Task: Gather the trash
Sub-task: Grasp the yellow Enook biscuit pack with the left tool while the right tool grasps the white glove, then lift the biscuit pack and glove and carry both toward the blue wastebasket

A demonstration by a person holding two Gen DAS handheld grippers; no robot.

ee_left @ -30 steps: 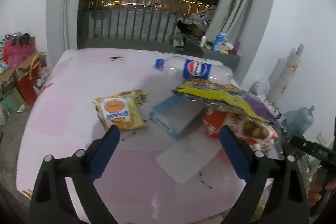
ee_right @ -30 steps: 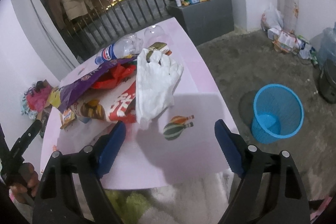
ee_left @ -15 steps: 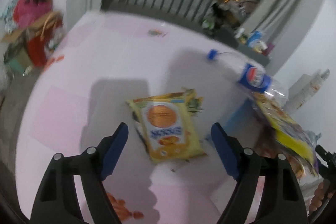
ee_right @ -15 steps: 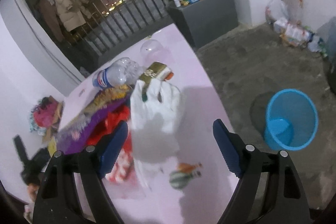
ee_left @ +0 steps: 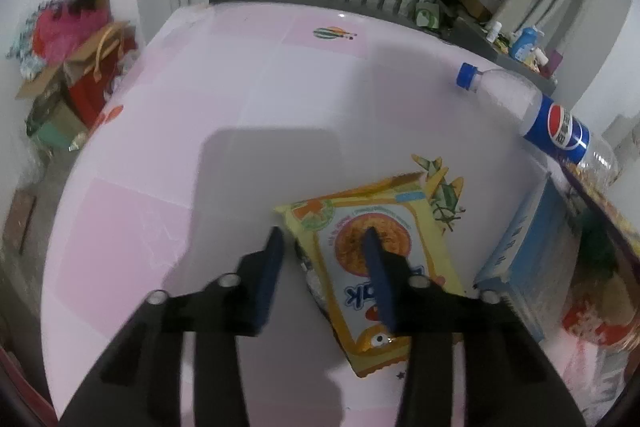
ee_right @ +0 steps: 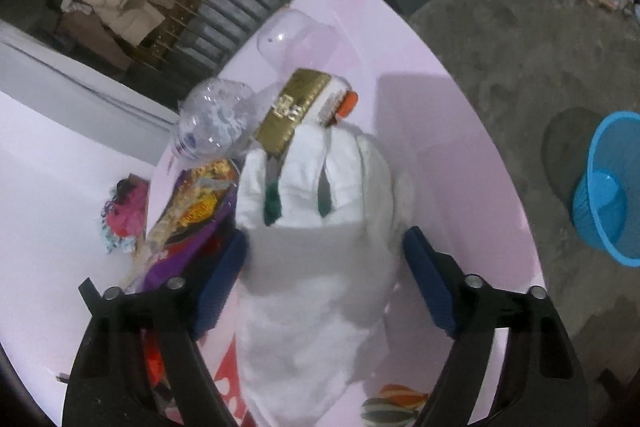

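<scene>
Now the left tool (ee_left: 324, 243) is closing across the yellow snack packet's (ee_left: 376, 267) edge, while the right tool (ee_right: 324, 259) is closing around the white glove (ee_right: 320, 247), not yet gripping.

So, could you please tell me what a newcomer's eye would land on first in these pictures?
Probably the yellow noodle packet lying on the pink table, with the left gripper closing around its left edge. In the right wrist view, a white glove on the trash pile fills the space between the right gripper's closing jaws. A blue basket stands on the floor to the right.
</scene>
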